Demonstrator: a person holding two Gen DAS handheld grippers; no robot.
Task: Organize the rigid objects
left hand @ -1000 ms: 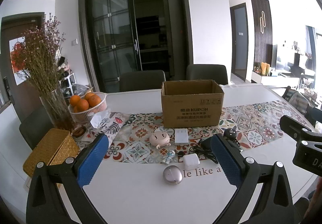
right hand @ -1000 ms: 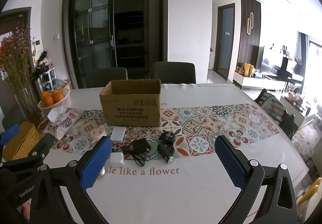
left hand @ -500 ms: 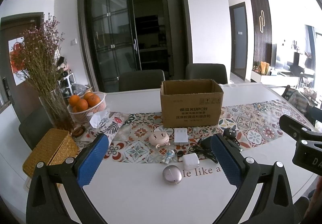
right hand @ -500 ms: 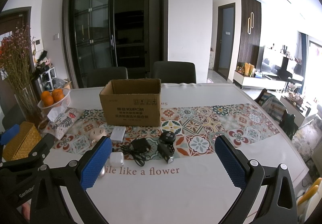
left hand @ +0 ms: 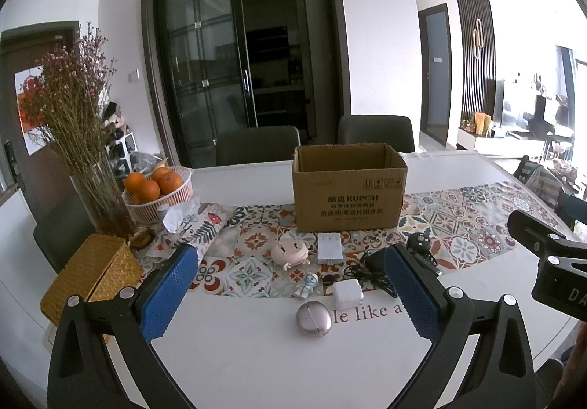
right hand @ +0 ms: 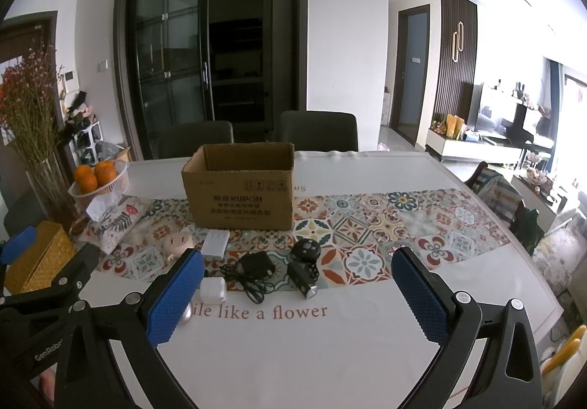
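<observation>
An open cardboard box (left hand: 348, 198) stands on the patterned runner; it also shows in the right wrist view (right hand: 240, 188). In front of it lie a pink pig toy (left hand: 290, 252), a flat white case (left hand: 329, 248), a small figurine (left hand: 305, 285), a white charger cube (left hand: 347, 295), a round silver case (left hand: 314, 312), a black adapter with cable (right hand: 255, 267) and two black gadgets (right hand: 304, 262). My left gripper (left hand: 290, 295) is open and empty, above the near table edge. My right gripper (right hand: 297, 293) is open and empty, to its right.
At the left stand a vase of dried flowers (left hand: 79, 137), a basket of oranges (left hand: 157, 188), a tissue pack (left hand: 190, 221) and a woven box (left hand: 91, 277). Two dark chairs (left hand: 256, 148) stand behind the white table (left hand: 256, 354).
</observation>
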